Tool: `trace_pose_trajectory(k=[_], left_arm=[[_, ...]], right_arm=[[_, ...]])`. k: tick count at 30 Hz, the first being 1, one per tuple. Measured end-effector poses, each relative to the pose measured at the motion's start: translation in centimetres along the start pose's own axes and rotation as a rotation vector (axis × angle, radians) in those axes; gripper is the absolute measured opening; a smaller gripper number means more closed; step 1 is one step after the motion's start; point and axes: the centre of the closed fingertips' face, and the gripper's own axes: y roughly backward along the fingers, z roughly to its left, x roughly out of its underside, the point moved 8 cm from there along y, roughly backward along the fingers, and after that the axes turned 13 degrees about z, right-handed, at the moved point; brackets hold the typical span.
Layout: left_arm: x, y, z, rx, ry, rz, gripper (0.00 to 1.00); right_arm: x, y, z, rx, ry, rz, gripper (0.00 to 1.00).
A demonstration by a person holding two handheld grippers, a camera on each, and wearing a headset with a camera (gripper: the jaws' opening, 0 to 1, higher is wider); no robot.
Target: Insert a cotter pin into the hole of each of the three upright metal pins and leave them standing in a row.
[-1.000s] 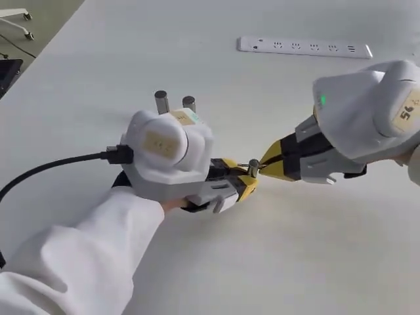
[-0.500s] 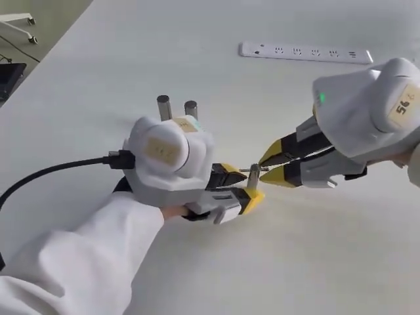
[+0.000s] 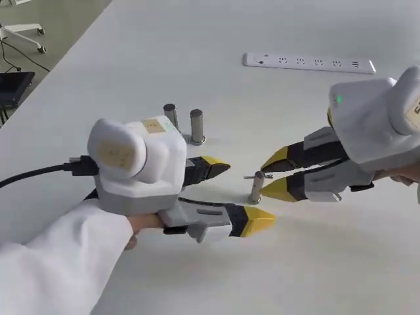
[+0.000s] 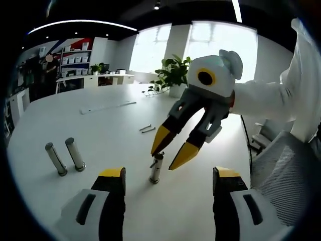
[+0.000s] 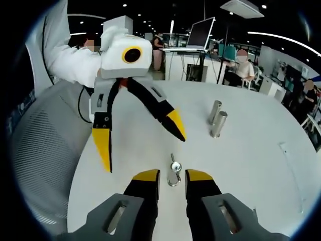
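Note:
A short metal pin (image 3: 256, 189) stands upright on the white table with a cotter pin (image 3: 254, 176) through its top. It also appears as the metal pin (image 4: 156, 168) and the metal pin (image 5: 174, 174) in the gripper views. My left gripper (image 3: 240, 194) is open, its jaws wide on either side of the pin and a little back from it. From the right, my right gripper (image 3: 270, 177) is open too, its tips just beside the pin's head. Two more metal pins (image 3: 196, 126) (image 3: 170, 115) stand together behind.
A white power strip (image 3: 308, 63) lies at the table's far side. A black cable (image 3: 33, 175) runs off left from the left gripper. Loose cotter pins (image 4: 147, 129) lie further out on the table. Chairs and people are beyond the table edge.
The left gripper let go of the metal pin, opened wide and drew back. The right gripper opened off the cotter pin, which stays in the pin's hole.

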Motion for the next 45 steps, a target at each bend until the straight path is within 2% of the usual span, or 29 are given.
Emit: trace_pose_trajectory(k=[3, 5, 11, 16, 23, 27, 32, 35, 38, 42, 45], left_arm=[[0.0, 1.2, -0.4, 0.010, -0.001, -0.016, 0.83], [0.0, 2.0, -0.8, 0.025, -0.007, -0.020, 0.87], [0.3, 3.8, -1.5, 0.029, -0.027, -0.019, 1.00], [1.1, 4.6, -1.9, 0.034, -0.002, -0.007, 0.99], [2.1, 4.8, -1.8, 0.016, 0.031, 0.004, 0.99], [2.4, 4.9, -1.8, 0.012, 0.040, 0.012, 0.99], [2.3, 5.0, -1.8, 0.018, 0.046, 0.004, 0.99], [2.3, 5.1, -1.9, 0.021, 0.051, -0.003, 0.99], [2.5, 5.2, -1.9, 0.016, 0.050, 0.004, 0.99], [2.6, 5.3, -1.9, 0.010, 0.048, 0.013, 0.99], [2.6, 5.6, -1.8, 0.020, 0.063, -0.012, 0.99]], right_arm=[[0.2, -0.4, 0.0, -0.010, -0.009, 0.001, 0.17], [0.2, -0.5, -0.1, -0.009, -0.021, -0.006, 0.18], [0.3, -0.9, -0.7, -0.015, -0.058, -0.030, 0.17], [0.5, -1.5, -0.6, -0.036, -0.070, -0.022, 0.14], [0.1, -1.9, -0.3, -0.035, -0.094, -0.034, 0.18], [0.1, -2.0, -0.2, -0.031, -0.105, -0.039, 0.15], [0.3, -2.3, -0.2, -0.028, -0.109, -0.034, 0.14], [0.2, -2.3, -0.2, -0.028, -0.096, -0.035, 0.10], [0.1, -2.3, -0.2, -0.031, -0.099, -0.032, 0.05], [0.0, -2.3, -0.2, -0.038, -0.090, -0.030, 0.05], [-0.1, -2.3, -0.4, -0.020, -0.096, -0.028, 0.05]])
